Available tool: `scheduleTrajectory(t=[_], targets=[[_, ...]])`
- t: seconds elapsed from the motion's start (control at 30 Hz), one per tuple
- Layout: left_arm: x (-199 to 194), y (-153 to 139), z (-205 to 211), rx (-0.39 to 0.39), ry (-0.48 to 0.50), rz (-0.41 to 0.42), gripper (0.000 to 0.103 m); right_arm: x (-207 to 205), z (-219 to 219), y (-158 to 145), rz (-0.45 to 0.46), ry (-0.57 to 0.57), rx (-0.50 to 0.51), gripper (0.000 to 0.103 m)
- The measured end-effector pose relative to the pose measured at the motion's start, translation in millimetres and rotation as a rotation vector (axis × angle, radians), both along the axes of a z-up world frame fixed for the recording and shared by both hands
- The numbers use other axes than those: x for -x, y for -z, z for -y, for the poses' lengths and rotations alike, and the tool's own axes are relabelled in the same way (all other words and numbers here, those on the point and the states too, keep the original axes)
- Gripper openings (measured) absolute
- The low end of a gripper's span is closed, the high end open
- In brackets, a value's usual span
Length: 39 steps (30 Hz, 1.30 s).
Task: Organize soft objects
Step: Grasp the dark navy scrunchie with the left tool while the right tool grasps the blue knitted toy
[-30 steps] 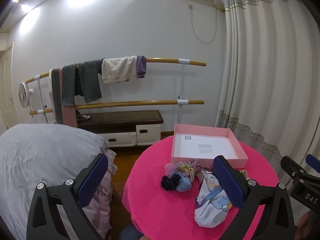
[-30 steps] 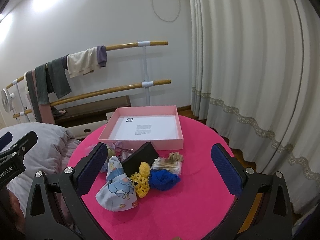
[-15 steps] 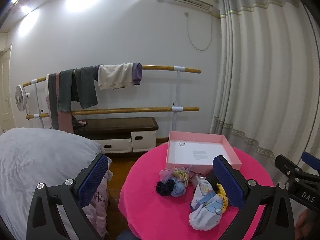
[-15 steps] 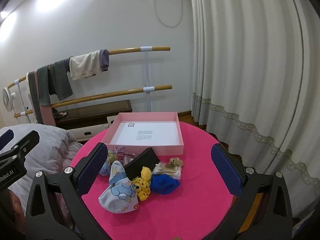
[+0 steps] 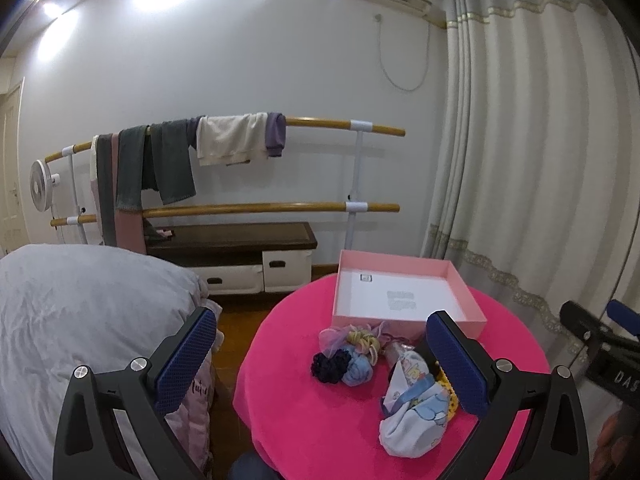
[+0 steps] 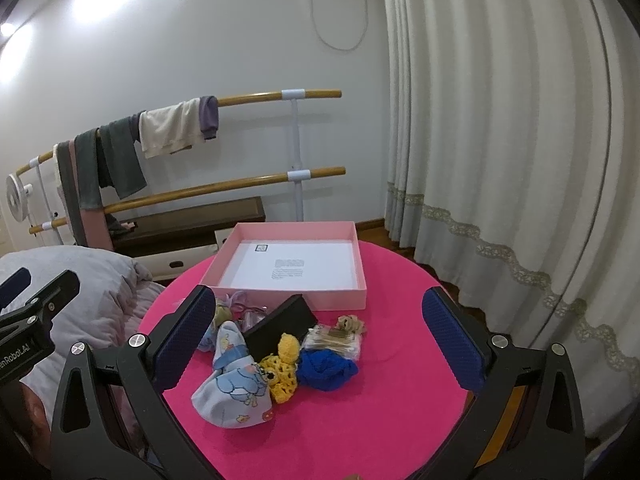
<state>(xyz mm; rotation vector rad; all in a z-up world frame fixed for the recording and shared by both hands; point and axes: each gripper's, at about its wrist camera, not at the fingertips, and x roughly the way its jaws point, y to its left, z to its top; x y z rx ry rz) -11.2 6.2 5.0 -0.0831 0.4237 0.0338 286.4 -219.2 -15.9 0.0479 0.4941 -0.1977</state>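
Note:
A round pink table (image 6: 380, 420) carries an open pink box (image 6: 320, 302) with a white floor. In front of it lies a pile: a white and blue cartoon cloth (image 6: 232, 388), a yellow crochet piece (image 6: 282, 370), a blue cloth (image 6: 326, 370), a black box (image 6: 280, 326), a clear packet (image 6: 334, 340). The left wrist view shows scrunchies (image 5: 344, 364), the cartoon cloth (image 5: 412, 412) and the pink box (image 5: 472, 322). My left gripper (image 5: 320, 360) is open and empty, above the table's left side. My right gripper (image 6: 316, 340) is open and empty, above the pile.
A grey duvet bed (image 5: 80, 320) lies left of the table. Two wooden rails (image 5: 260, 210) with hung clothes (image 5: 232, 140) and a low cabinet (image 5: 240, 256) stand behind. White curtains (image 6: 500, 140) hang on the right. A small fan (image 5: 40, 186) stands far left.
Both grippers have drawn back and up a little, so the table and box look smaller and farther. Both stay open. Nothing on the table has moved.

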Motion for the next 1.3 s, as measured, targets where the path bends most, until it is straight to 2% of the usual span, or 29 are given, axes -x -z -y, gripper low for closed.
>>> scheduleTrajectory(t=[0.37, 0.73, 1.17, 1.2, 1.3], targets=[[-47, 36, 3, -0.011, -0.013, -0.125, 0.103, -28, 28, 30, -0.089, 0.022, -0.034, 0.103], [-121, 80, 17, -0.028, -0.002, -0.280, 0.103, -65, 44, 96, -0.261, 0.012, -0.072, 0.103], [-202, 139, 12, -0.018, -0.015, -0.356, 0.103, -94, 55, 157, -0.426, -0.005, -0.150, 0.100], [-207, 143, 11, -0.016, -0.021, -0.361, 0.103, -96, 56, 162, -0.436, -0.006, -0.154, 0.100], [-221, 154, 5, -0.008, -0.040, -0.375, 0.103, -103, 58, 175, -0.467, -0.013, -0.184, 0.086]])
